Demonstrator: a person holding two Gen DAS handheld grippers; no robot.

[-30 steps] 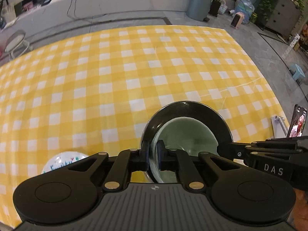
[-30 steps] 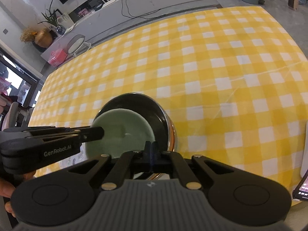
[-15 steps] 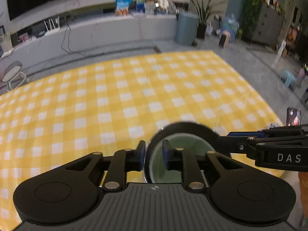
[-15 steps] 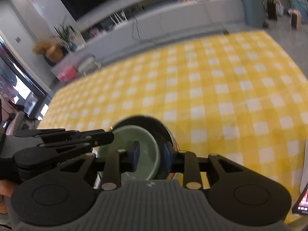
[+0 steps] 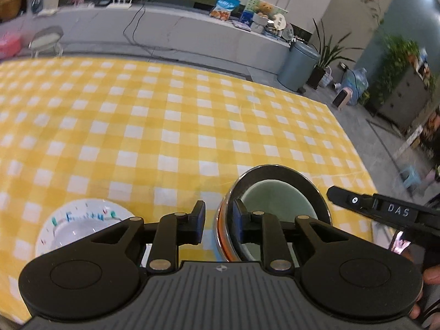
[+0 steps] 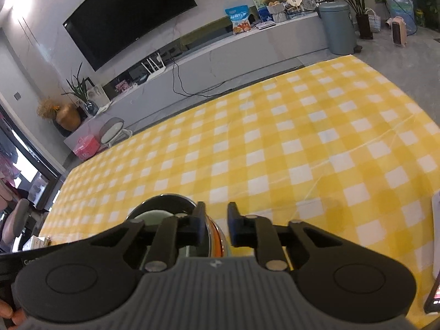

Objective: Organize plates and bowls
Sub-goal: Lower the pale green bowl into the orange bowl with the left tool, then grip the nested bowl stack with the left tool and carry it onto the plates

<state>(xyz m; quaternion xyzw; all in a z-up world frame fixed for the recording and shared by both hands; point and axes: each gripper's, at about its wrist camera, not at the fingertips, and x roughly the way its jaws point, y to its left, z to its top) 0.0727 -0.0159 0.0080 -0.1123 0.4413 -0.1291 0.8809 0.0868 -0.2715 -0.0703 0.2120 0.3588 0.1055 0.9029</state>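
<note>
A black bowl (image 5: pixel 277 172) with a metal rim holds a pale green bowl (image 5: pixel 275 200) nested inside it, on the yellow checked tablecloth (image 5: pixel 165 115). My left gripper (image 5: pixel 218 221) is open, its fingers straddling the black bowl's left rim without clamping it. A white patterned plate (image 5: pixel 82 220) lies to its left. In the right wrist view the stacked bowls (image 6: pixel 162 206) sit low and left, and my right gripper (image 6: pixel 216 227) is open beside the black bowl's right rim. The right gripper's side shows in the left wrist view (image 5: pixel 385 211).
The table's right edge (image 5: pixel 357 154) drops to a grey floor with a blue stool (image 5: pixel 411 176). A phone (image 6: pixel 434 294) lies at the table's near right corner. A low cabinet (image 6: pixel 247 44) and bin (image 6: pixel 337 27) stand beyond the table.
Both grippers have opened and let go of the bowls' rims, then drawn back and tilted up. The stacked bowls rest on the table. The white plate has come into the left view.
</note>
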